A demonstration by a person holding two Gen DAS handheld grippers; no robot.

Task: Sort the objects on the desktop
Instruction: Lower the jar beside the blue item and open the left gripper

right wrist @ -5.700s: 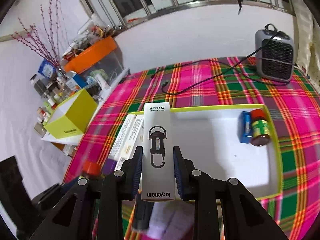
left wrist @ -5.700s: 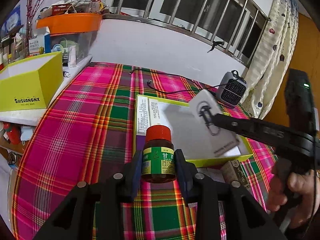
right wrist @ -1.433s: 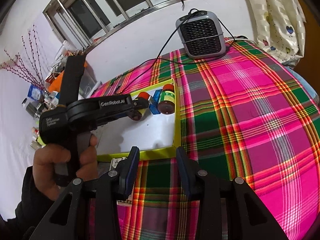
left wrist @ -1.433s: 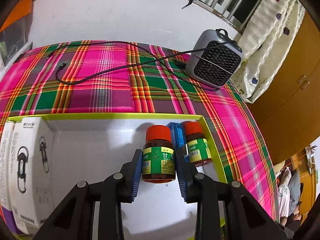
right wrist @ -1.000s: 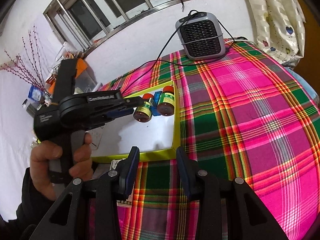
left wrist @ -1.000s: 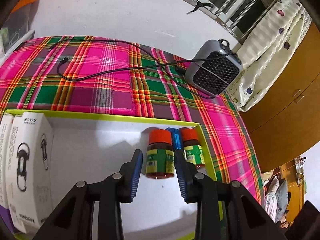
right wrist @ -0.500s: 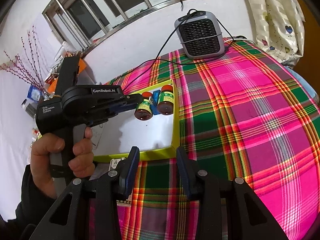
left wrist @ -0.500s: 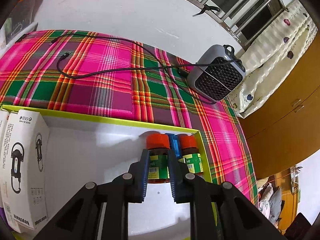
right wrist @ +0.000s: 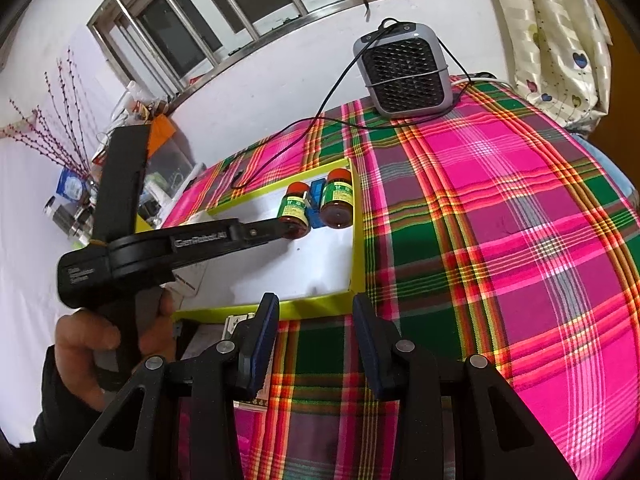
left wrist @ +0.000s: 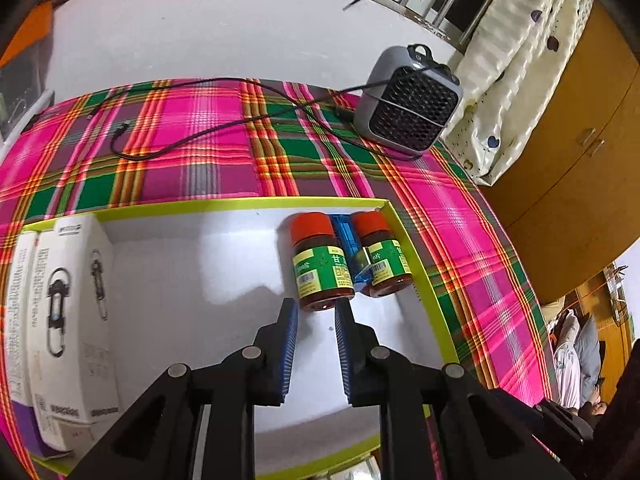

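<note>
We have the left tongs (left wrist: pixel 316 308) released, bottle (left wrist: pixel 321 264) lying just ahead beside its twin (left wrist: pixel 380 256) — like with like. Right tongs (right wrist: pixel 316 308) open, empty, staged outside the tray (right wrist: pixel 320 307).

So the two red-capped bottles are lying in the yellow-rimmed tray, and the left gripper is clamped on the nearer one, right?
Not quite. In the left wrist view the left gripper is open, its fingers short of the nearer bottle, holding nothing. Both red-capped bottles, including the second one, do lie in the yellow-rimmed tray.
</note>
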